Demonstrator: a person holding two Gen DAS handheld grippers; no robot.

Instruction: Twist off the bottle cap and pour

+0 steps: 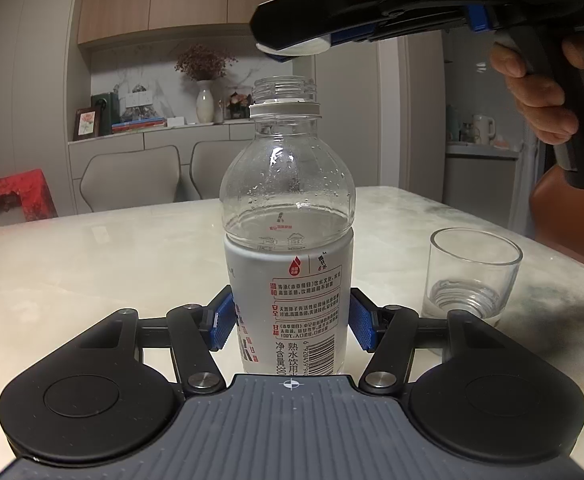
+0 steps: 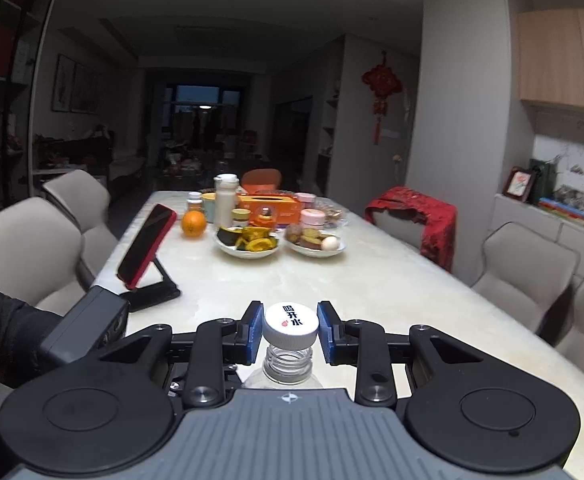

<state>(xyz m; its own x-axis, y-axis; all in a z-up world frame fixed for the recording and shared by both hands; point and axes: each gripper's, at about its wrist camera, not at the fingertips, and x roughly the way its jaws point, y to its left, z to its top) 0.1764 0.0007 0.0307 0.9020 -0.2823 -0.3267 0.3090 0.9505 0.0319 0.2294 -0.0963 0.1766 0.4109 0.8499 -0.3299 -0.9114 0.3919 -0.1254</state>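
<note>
Cap (image 2: 290, 323) off and clamped in the right hand-held gripper (image 2: 290, 330) just above the bottle (image 1: 288, 240), itself pinched upright on the worktop (image 1: 112, 264) by the left hand-held gripper (image 1: 290, 322), steadied, presumably, for pouring into the glass (image 1: 473, 276) beside the bottle.

A long pale marble-look table (image 1: 92, 264) carried everything. The water bottle (image 1: 288, 240) stood upright on it, with a clear glass tumbler (image 1: 471, 276) near it. Farther along stood a red phone (image 2: 146, 246) propped on a black stand, an orange (image 2: 193, 224), two plates of food (image 2: 248, 242), a tissue box (image 2: 268, 202) and a white flask (image 2: 226, 198).
</note>
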